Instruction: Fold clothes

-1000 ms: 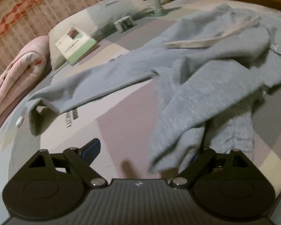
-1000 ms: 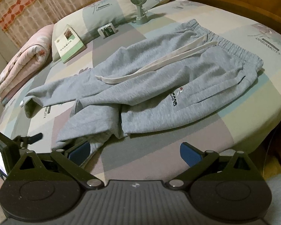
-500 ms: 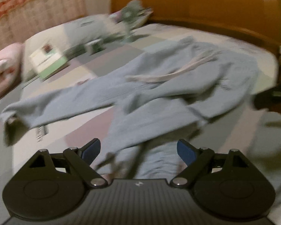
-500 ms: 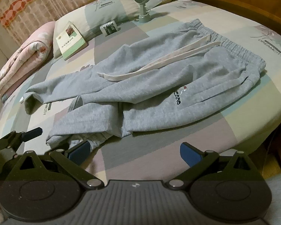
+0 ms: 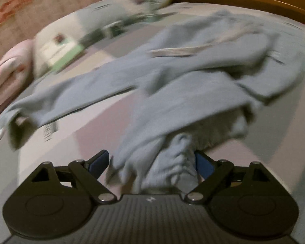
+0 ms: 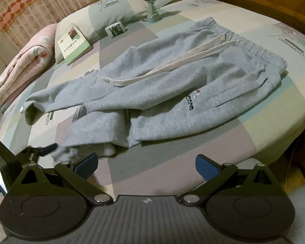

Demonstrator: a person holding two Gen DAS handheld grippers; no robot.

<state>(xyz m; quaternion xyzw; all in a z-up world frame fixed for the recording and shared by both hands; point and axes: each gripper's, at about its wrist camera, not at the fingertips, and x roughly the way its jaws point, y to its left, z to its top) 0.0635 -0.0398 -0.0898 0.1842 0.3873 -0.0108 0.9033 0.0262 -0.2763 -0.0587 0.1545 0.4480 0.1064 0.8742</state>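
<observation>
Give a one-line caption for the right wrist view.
Open right gripper hovers over the bed before grey sweatpants.

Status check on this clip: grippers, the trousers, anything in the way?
Left hand-held gripper open around bunched cuff of grey fleece sweatpants. Right hand-held gripper open, empty, over bedsheet. Nothing obstructing.

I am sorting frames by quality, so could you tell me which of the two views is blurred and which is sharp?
Left wrist view: motion-smeared throughout, the grey sweatpants and book soft-edged, only the left gripper crisp. Right wrist view: sharp, the pants' logo legible, fisheye bending the bed edge, dim warm light.
</observation>
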